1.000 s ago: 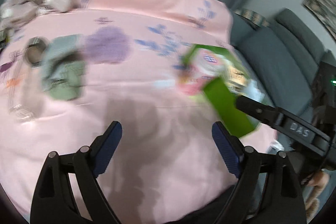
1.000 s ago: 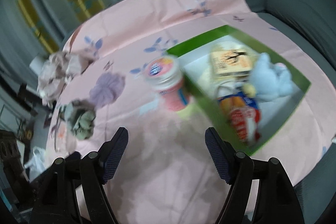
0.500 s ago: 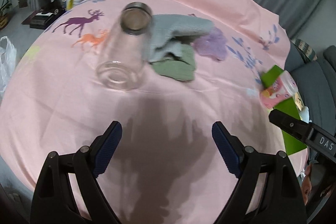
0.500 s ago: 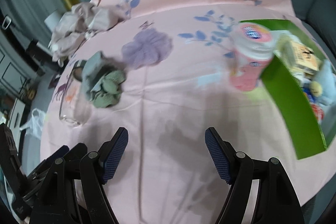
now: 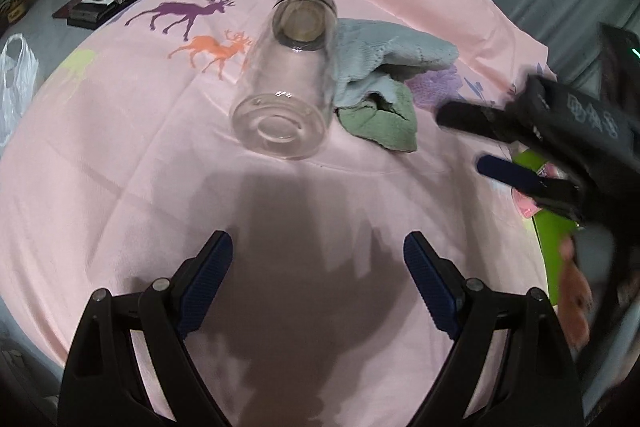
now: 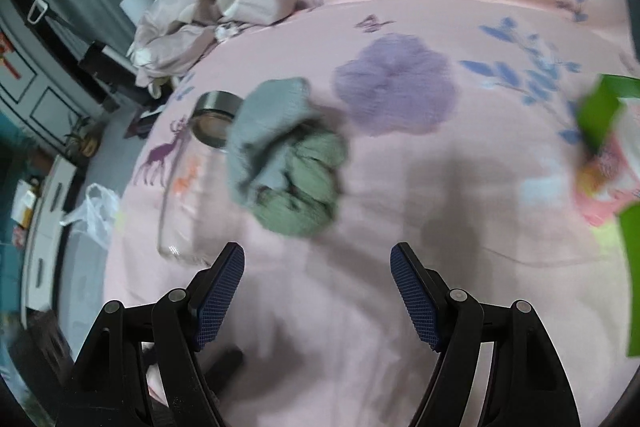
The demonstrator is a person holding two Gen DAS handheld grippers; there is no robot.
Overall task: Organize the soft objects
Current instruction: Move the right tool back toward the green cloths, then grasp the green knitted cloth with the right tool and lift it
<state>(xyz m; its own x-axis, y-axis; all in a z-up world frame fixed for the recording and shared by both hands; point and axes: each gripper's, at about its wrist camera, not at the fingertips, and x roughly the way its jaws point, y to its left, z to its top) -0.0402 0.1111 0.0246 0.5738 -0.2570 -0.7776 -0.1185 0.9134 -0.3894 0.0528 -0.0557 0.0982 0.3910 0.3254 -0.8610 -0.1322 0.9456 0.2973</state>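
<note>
I saw both the left gripper [image 5: 316, 259] and right gripper [image 6: 316, 269] gaping wide, holding nothing; the green box [image 6: 600, 111] at three o'clock was blurred and cut off

The right tool [image 5: 516, 143] was smeared with motion blur in the left wrist view, and it covered most of the green box [image 5: 554, 239] and the pink container [image 5: 528, 205] behind it. In the right wrist view that container [image 6: 610, 183] was too blurred to read and ran off the picture's edge. The crumpled cloth [image 6: 286, 159] hid part of the glass jar [image 6: 188, 187]. Whether a hand [image 5: 576, 303] showed at the right rim, I couldn't tell.
</note>
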